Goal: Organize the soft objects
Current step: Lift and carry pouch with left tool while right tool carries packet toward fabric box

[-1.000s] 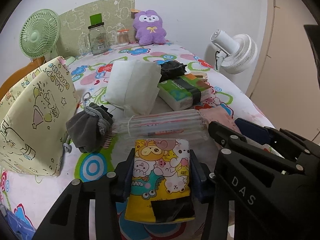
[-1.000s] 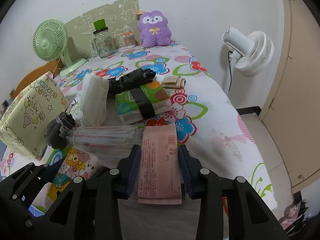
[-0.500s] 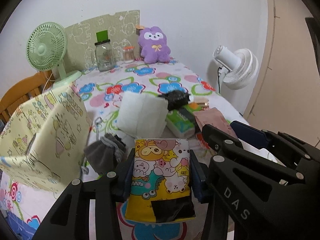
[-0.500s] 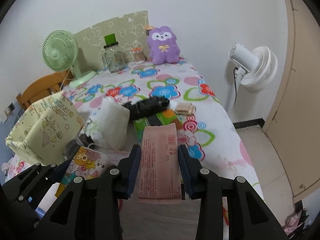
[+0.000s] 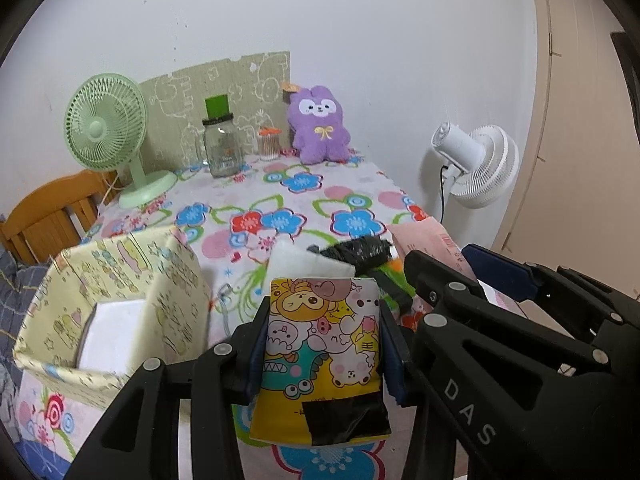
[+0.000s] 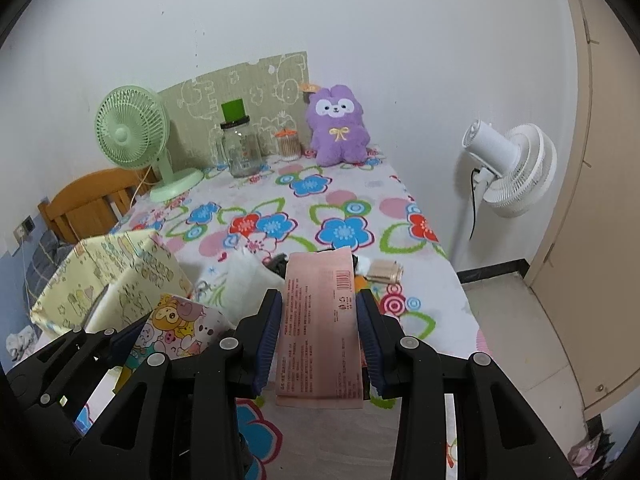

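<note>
Both packs now ride higher above the table, so keep your left gripper [image 5: 322,350] clamped on the cartoon pack [image 5: 322,354] and your right gripper [image 6: 318,334] on the pink packet [image 6: 320,324], then lower squarely into the fabric bin [image 5: 60,354].

A home bedroom: floral bedsheet [image 5: 304,216], purple plush toy [image 5: 320,124], desk fan [image 5: 106,128].

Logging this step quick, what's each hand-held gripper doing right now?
Left hand-held gripper: closed on the cartoon tissue pack.
Right hand-held gripper: closed on the pink packet.
</note>
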The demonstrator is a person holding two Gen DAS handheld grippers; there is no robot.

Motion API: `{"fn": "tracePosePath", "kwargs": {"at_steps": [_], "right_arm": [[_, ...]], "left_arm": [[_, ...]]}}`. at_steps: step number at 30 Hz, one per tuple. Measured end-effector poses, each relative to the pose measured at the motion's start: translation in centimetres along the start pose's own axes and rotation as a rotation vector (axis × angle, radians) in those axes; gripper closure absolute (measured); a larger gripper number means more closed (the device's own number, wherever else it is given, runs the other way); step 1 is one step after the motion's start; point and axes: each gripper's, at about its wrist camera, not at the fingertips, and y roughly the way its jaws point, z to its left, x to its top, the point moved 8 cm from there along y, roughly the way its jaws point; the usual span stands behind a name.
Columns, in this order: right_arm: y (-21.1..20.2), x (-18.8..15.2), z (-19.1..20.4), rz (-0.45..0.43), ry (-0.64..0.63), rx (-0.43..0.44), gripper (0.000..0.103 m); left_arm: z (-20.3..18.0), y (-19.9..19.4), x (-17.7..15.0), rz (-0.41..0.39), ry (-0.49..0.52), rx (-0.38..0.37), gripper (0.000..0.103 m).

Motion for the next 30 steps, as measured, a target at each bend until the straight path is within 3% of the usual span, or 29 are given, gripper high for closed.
{"fn": "tracePosePath", "kwargs": {"at_steps": [21,30], "right_arm": [[-1.9,4.2,4.2,-0.036,-0.007,-0.014,0.061],[-1.2,5.3,7.7,-0.025,-0.024,0.043,0.061]], "left_arm": [[4.1,-2.5,3.8,-0.042,-0.007,-0.002,0.055],[7.4,-3.0,4.6,-0.050,-0.016,0.018,0.055]]}}
